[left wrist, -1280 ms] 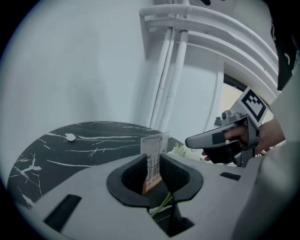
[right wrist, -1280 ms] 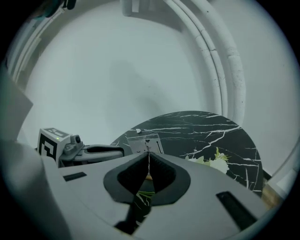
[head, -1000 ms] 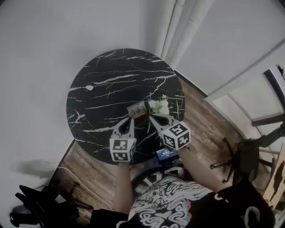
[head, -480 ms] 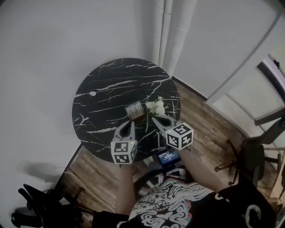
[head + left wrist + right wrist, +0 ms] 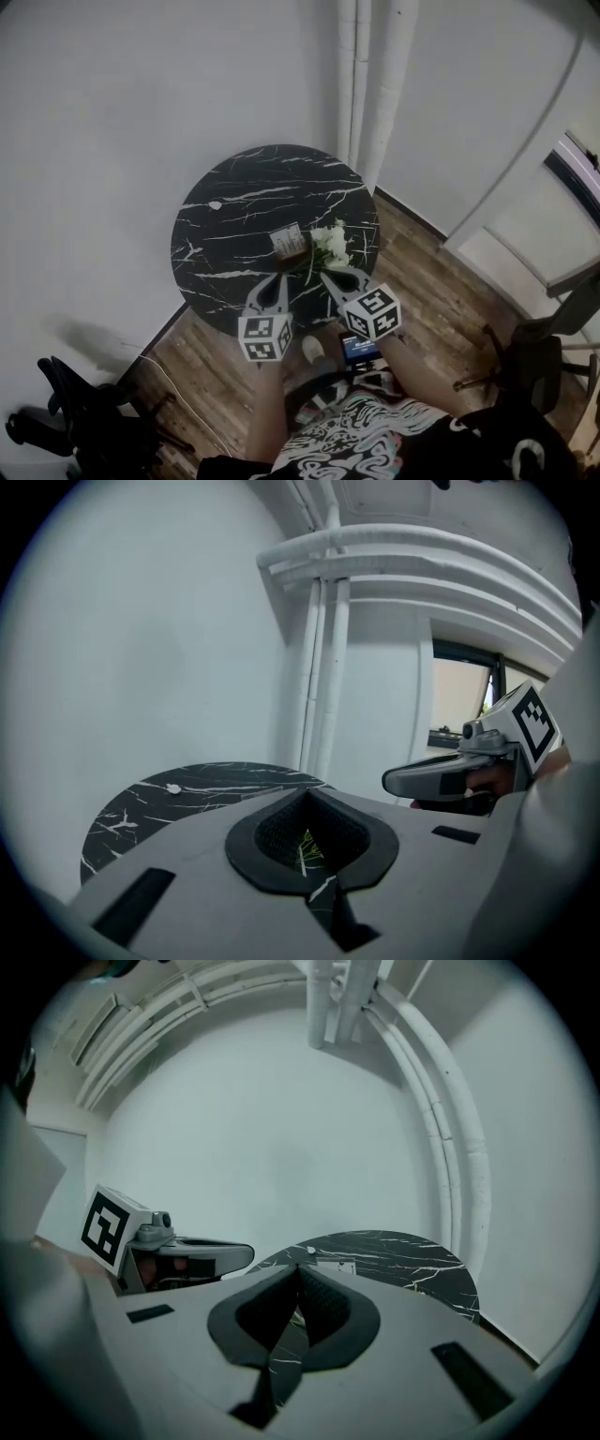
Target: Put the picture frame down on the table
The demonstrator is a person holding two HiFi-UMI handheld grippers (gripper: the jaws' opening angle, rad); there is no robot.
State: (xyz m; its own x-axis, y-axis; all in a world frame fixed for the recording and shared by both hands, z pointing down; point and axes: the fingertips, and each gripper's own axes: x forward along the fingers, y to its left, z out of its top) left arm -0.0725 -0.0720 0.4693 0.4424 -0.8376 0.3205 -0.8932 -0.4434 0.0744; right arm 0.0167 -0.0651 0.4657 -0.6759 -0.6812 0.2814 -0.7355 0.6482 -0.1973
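Note:
The small picture frame (image 5: 287, 241) stands on the round black marble table (image 5: 234, 216), near its front right part, with white flowers (image 5: 330, 244) beside it on the right. My left gripper (image 5: 279, 278) hovers over the table's near edge, short of the frame, shut and holding nothing. My right gripper (image 5: 329, 275) is level with it, just short of the flowers, also shut and holding nothing. In the right gripper view the frame (image 5: 336, 1265) shows small, beyond the closed jaws. Green stems (image 5: 307, 847) show through the left jaw opening.
White pipes (image 5: 361, 84) run up the wall behind the table. A white speck (image 5: 215, 205) lies at the table's far left. A dark chair (image 5: 66, 422) stands at the lower left, and another chair (image 5: 530, 361) at the right on the wood floor (image 5: 441, 281).
Both grippers have drawn back from the frame toward the table's near edge, and the head view has pulled away. The frame stays where it stood on the table.

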